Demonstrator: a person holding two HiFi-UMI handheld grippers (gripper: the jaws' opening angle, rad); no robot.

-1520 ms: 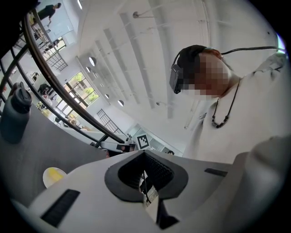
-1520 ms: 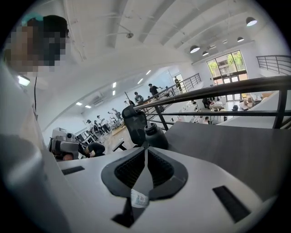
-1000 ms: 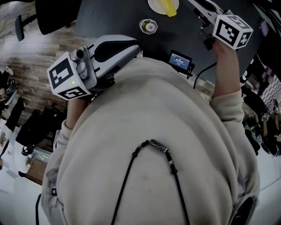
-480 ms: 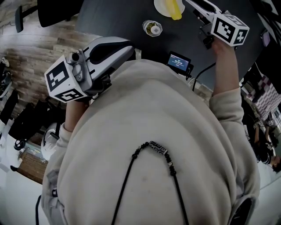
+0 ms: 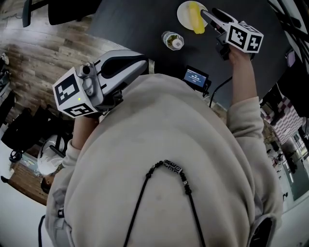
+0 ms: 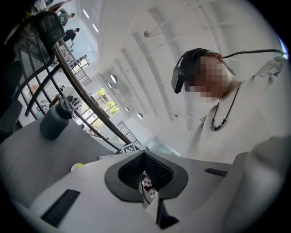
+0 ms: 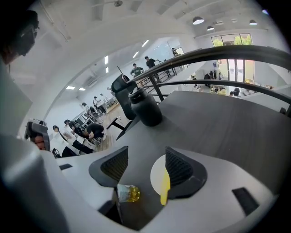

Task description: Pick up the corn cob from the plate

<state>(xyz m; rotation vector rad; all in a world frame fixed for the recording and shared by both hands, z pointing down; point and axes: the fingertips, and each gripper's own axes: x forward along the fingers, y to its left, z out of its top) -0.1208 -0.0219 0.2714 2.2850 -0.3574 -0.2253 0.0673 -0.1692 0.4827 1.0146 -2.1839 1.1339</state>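
Observation:
A yellow corn cob (image 5: pixel 195 17) lies on a small white plate (image 5: pixel 185 13) on the dark table. My right gripper (image 5: pixel 210 14) hangs over the plate's right side, pointing down at it. Its jaws are opening and hold nothing. In the right gripper view the corn cob (image 7: pixel 164 190) and plate (image 7: pixel 157 178) lie beyond the right gripper (image 7: pixel 146 166), partly behind the right pad (image 7: pixel 178 166). My left gripper (image 5: pixel 144 61) is held level near the person's chest. In the left gripper view the left gripper (image 6: pixel 144 167) is shut and empty.
A small clear bottle with yellow liquid (image 5: pixel 173 40) stands left of the plate, also visible as the small bottle (image 7: pixel 127 193). A black bottle (image 7: pixel 144 109) stands farther along the table. A small device with a lit screen (image 5: pixel 195 76) and a cable sit at the near table edge.
The right gripper has come down toward the plate and its jaws have spread. The plate and corn now show fully in the head view. The left gripper has barely shifted.

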